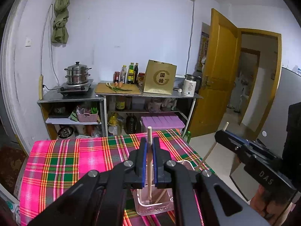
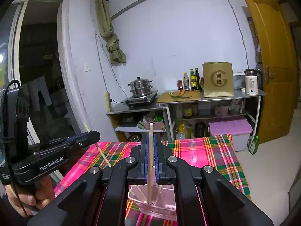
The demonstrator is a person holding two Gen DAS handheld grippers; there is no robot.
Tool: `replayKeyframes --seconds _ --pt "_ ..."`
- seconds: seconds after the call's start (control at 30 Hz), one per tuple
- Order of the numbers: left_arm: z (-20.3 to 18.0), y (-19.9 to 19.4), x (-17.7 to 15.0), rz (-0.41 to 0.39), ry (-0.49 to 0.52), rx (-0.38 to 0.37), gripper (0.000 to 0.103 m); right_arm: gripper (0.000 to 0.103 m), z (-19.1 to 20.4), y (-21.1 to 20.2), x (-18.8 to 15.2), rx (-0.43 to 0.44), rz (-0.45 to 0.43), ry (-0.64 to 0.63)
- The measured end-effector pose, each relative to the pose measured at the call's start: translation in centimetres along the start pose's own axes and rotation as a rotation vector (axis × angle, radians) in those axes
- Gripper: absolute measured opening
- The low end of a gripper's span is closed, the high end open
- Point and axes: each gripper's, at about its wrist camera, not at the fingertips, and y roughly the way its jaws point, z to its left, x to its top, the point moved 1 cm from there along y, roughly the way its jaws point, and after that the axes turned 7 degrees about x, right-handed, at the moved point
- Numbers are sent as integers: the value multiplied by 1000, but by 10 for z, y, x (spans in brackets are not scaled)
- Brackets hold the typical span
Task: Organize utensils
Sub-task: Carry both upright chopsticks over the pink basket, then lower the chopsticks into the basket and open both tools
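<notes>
My left gripper (image 1: pixel 149 142) is shut on a pale wooden chopstick (image 1: pixel 149 179) that stands upright, its lower end inside the clear pink utensil holder (image 1: pixel 163 207) on the plaid tablecloth (image 1: pixel 75 162). My right gripper (image 2: pixel 151 141) is shut on a second chopstick (image 2: pixel 150 177), whose tip also reaches down into the holder (image 2: pixel 165 205). Each gripper shows in the other's view: the right gripper (image 1: pixel 223 134) at the right with its slanted chopstick (image 1: pixel 207 155), the left gripper (image 2: pixel 92 132) at the left with its own chopstick (image 2: pixel 103 155). Other sticks lean inside the holder.
Past the table's far edge stand metal shelves with a steamer pot (image 1: pixel 77 73) on a stove, a cutting board (image 1: pixel 118 88), bottles, a gold bag (image 1: pixel 160 77) and a white kettle (image 1: pixel 190 85). A purple-lidded bin (image 1: pixel 162 122) sits below. A yellow door (image 1: pixel 214 79) stands open at right.
</notes>
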Motion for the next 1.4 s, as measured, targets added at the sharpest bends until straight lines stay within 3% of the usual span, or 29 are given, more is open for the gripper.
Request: replayKeyframes --seconds 0.6,1.1,1.2,1.4 --pt "6 51 -47 109 -16 7 6 5 -28 51 -56 -5 129 63" --pt "12 64 -70 179 -38 23 7 7 -31 61 -73 -25 209 60" --pt "16 59 -70 176 -51 25 17 21 -29 55 -71 -17 200 62" --pt "17 33 -74 146 -51 10 22 21 -24 29 -69 -17 170 52"
